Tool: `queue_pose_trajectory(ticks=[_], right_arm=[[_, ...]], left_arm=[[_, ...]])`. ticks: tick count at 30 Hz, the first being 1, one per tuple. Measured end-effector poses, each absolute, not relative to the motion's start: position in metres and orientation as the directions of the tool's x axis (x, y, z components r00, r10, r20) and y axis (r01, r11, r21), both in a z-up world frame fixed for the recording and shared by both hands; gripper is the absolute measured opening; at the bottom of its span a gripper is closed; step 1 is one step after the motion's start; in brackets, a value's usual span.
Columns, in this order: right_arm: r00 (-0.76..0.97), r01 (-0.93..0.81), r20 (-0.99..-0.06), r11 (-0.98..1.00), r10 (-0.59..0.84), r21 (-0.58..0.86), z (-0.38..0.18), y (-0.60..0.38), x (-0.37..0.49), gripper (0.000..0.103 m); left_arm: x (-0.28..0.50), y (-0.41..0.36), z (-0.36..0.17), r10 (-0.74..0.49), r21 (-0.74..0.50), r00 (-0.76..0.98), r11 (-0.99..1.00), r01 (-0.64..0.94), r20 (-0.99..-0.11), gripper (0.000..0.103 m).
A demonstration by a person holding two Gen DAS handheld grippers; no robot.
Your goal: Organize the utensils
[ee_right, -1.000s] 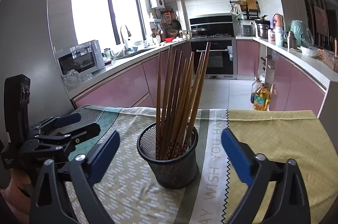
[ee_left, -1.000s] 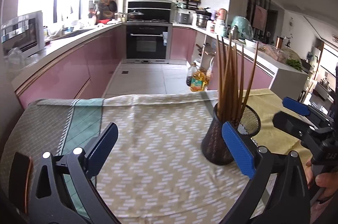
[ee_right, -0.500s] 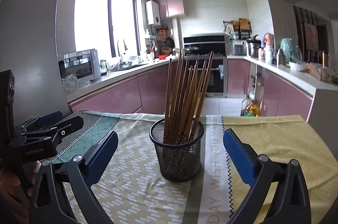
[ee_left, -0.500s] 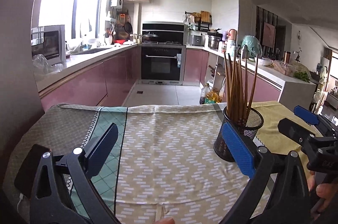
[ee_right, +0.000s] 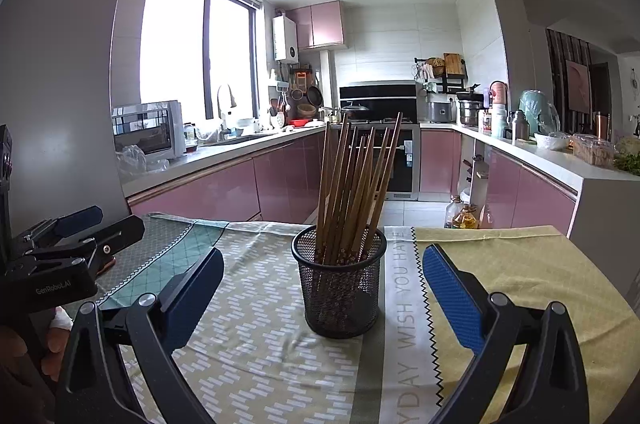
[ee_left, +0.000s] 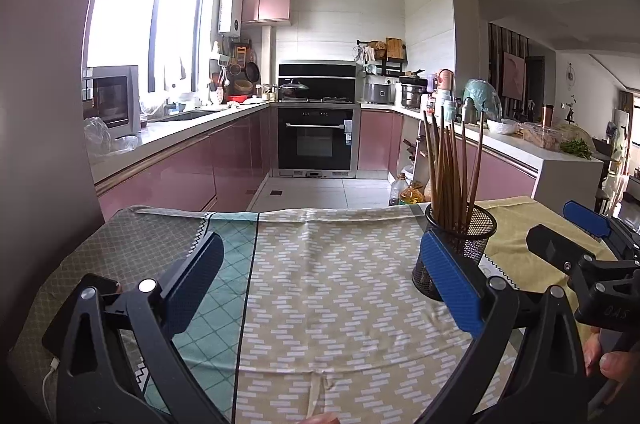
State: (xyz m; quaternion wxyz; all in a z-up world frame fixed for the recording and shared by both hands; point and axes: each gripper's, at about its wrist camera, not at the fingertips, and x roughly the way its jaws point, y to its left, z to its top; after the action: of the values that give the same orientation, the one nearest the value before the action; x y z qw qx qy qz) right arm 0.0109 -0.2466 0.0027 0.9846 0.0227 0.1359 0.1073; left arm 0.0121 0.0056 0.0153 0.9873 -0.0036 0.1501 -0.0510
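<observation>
A black mesh holder (ee_right: 340,288) stands upright on the cloth-covered table (ee_right: 520,264), packed with brown chopsticks (ee_right: 352,191). The right tool (ee_right: 320,296) faces the holder, spread wide and empty. The left tool (ee_left: 320,284), left of the holder, is likewise spread, gripping nothing.

Brown chopsticks (ee_right: 352,191) fill a black mesh holder (ee_right: 340,288) between blue-padded fingers (ee_right: 452,298). The tablecloth (ee_right: 256,340) under them shows beige zigzag dashes, teal lattice, plain yellow.
</observation>
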Motion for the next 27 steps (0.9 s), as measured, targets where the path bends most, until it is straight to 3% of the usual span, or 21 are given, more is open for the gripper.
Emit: queue_pose_trajectory(ticks=[27], right_arm=[[0.942,-0.214,-0.248,0.974,0.224,0.069,0.007,-0.241,-0.002,0.096]], left_arm=[[-0.003,0.013,0.018,-0.089,-0.035,0.958,0.996,0.082,-0.274,0.097]])
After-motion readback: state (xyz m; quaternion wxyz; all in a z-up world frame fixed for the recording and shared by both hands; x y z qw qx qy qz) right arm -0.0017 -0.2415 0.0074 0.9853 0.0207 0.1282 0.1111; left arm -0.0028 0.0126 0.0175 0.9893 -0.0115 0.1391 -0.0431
